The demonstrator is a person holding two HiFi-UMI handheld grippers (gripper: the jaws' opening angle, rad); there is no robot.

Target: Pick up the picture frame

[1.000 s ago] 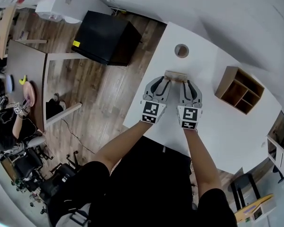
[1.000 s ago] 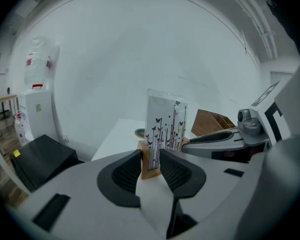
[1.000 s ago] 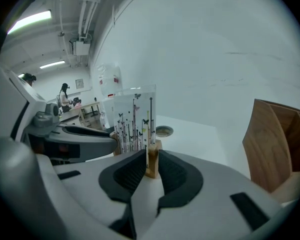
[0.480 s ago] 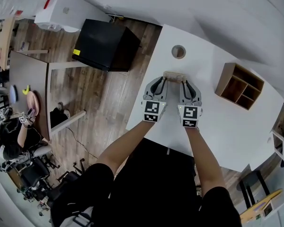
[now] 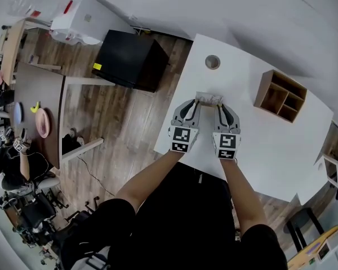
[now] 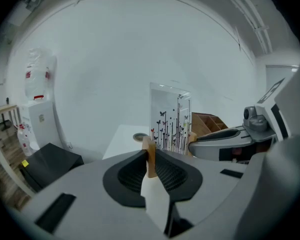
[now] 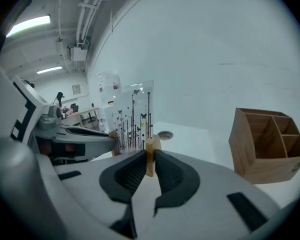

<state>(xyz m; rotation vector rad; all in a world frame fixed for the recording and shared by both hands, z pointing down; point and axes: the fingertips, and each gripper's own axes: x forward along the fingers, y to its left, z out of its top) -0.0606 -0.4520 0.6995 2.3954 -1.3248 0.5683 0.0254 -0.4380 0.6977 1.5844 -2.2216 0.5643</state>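
Two grips on the picture frame (image 6: 170, 116): left hand-held gripper (image 6: 151, 155) closing, right hand-held gripper (image 7: 150, 156) clenched; wooden organizer (image 5: 280, 96) nearby

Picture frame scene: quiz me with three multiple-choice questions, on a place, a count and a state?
1. In the head view, the wooden box stands where from the frame? A left B right C on top
2. How many grippers hold the frame? A none B one C two
3. The frame's panel is: A upright B lying flat C folded
1 B: the box sits right of it.
2 C: the left gripper, jaws closing, and the right gripper each pinch its base.
3 A: both gripper views show it standing.
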